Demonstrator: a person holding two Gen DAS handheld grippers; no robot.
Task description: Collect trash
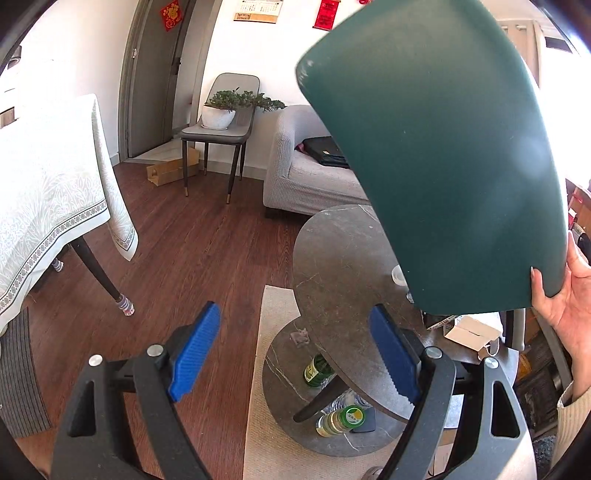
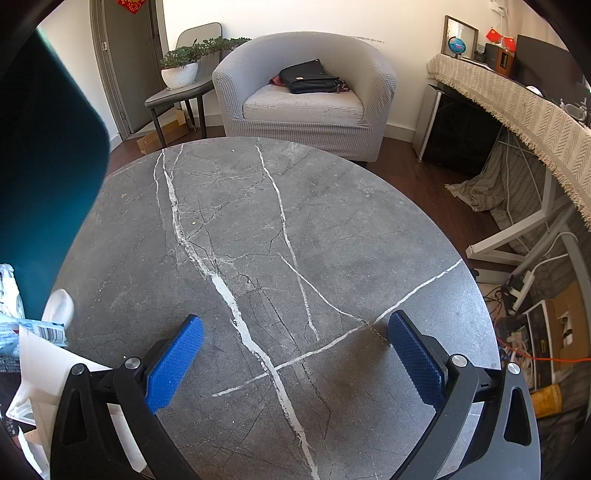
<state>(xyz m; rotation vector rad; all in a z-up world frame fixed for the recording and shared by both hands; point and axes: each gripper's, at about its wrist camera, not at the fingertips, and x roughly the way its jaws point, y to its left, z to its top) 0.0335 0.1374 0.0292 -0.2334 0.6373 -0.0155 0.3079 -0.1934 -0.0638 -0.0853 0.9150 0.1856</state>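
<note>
Wrappers (image 2: pixel 22 332) were noted at table (image 2: pixel 332 229) edge, left of wide, empty right gripper (image 2: pixel 295 354); left gripper (image 1: pixel 295 354) likewise wide, farther off.

The round grey marble table (image 2: pixel 295 240) (white-veined) bears a small white cup (image 2: pixel 59 304) near its left edge.

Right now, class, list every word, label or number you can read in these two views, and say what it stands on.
None can be read outright.
Wall calendar: print too small.
Red door ornament: gold character, blurred.
Red wall hanging: too small.
Green bottle cap under the marble table: label blurred.
Wrapper at the table's edge: print unreadable.
</note>
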